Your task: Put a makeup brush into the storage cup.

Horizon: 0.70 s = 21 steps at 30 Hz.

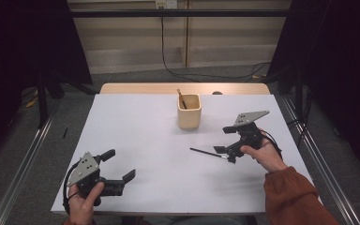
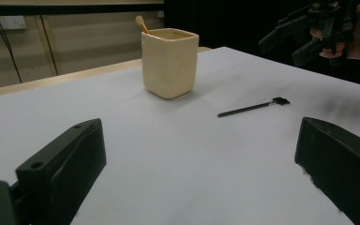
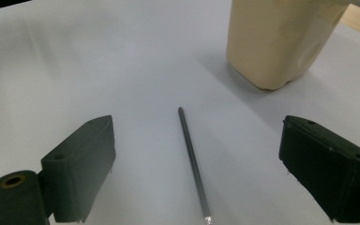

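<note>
A cream cup (image 1: 189, 112) (image 2: 169, 63) (image 3: 281, 42) stands toward the far middle of the white table (image 1: 140, 136), with a wooden stick (image 1: 182, 98) (image 2: 142, 24) leaning inside it. A thin black stick (image 1: 205, 152) (image 2: 251, 108) (image 3: 193, 161) lies flat on the table, in front of the cup and to its right. My right gripper (image 1: 222, 139) (image 2: 283, 50) (image 3: 194, 159) hovers open over the stick's right end, its jaws either side of the shaft and clear of it. My left gripper (image 1: 120, 164) (image 2: 201, 154) is open with nothing between its jaws at the front left.
A strip of bare wood (image 1: 145, 88) runs along the table's far edge. Metal rails (image 1: 23, 164) flank the table on the floor, and cables trail along the far wall. Dark curtains hang at both sides.
</note>
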Each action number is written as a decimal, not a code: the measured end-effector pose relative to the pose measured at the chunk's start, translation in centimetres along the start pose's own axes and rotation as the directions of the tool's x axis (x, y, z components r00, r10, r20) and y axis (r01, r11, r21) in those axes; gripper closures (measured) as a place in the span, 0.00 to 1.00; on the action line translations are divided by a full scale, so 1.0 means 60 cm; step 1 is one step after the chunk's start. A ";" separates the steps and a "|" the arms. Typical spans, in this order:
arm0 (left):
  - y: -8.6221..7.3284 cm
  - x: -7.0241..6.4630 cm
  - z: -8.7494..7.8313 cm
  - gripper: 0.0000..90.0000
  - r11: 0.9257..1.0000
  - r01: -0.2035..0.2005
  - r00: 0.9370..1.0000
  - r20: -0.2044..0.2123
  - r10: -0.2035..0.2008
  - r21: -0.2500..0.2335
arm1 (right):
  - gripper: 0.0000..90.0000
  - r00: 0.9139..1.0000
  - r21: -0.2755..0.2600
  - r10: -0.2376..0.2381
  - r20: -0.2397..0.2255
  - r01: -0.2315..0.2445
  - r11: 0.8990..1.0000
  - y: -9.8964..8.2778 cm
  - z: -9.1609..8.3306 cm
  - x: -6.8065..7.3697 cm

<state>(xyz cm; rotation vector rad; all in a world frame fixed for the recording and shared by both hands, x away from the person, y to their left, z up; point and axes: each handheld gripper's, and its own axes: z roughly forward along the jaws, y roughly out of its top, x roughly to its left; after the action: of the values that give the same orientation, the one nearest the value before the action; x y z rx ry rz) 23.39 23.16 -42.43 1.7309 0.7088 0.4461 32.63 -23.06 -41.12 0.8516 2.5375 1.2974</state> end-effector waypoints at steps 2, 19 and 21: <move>0.000 0.000 0.000 0.02 1.000 0.000 1.000 -0.001 0.000 0.001 | 0.11 1.000 0.033 -0.011 -0.004 0.011 0.999 0.000 0.004 -0.001; -0.001 0.000 0.002 0.02 1.000 0.001 1.000 0.005 -0.001 0.007 | 0.38 0.993 0.303 -0.061 -0.098 0.088 0.949 0.015 0.031 -0.017; -0.001 0.003 0.003 0.02 1.000 0.021 1.000 0.016 -0.021 0.002 | 0.43 0.992 0.346 -0.062 -0.108 0.096 0.933 0.017 0.035 -0.018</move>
<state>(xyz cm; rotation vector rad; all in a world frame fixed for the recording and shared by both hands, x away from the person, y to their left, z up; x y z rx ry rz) 23.62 23.15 -42.55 1.7258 0.7150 0.4169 34.76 -21.76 -41.73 0.7510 2.8998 0.8927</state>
